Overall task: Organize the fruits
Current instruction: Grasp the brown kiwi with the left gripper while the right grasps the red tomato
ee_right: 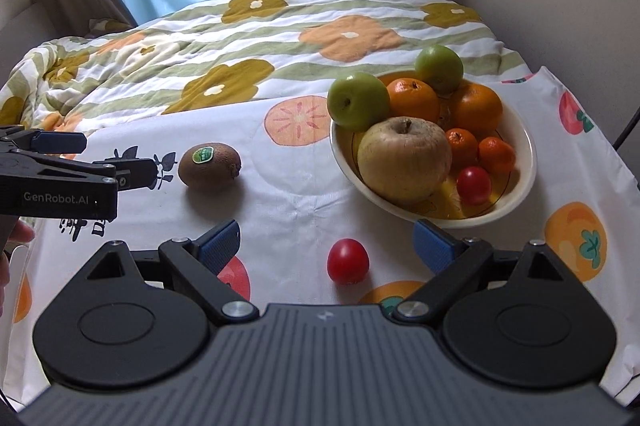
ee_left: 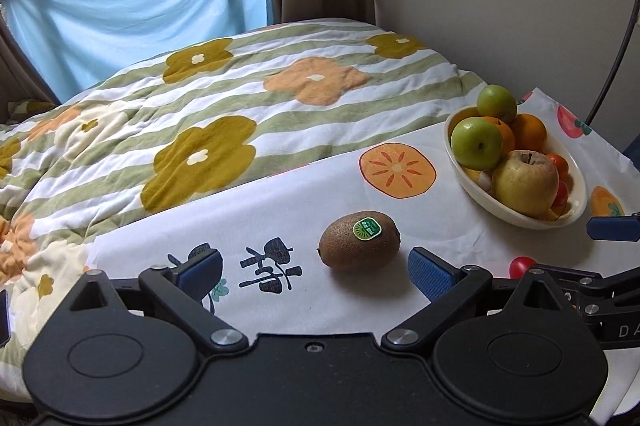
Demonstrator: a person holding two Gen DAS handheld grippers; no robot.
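One kiwi [ee_left: 359,240] and one tomato [ee_right: 347,261] lie loose; both tools [ee_left: 316,268] [ee_right: 326,244] gape wide.

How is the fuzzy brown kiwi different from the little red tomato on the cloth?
The kiwi is brown and fuzzy; the loose tomato is red, smooth and shiny. The kiwi looks bigger and wears a green sticker; the tomato has none. The kiwi lies ahead of the left gripper, while the tomato sits between the fingers of the right gripper. Both rest on the tablecloth, outside the fruit bowl, and both grippers are open.
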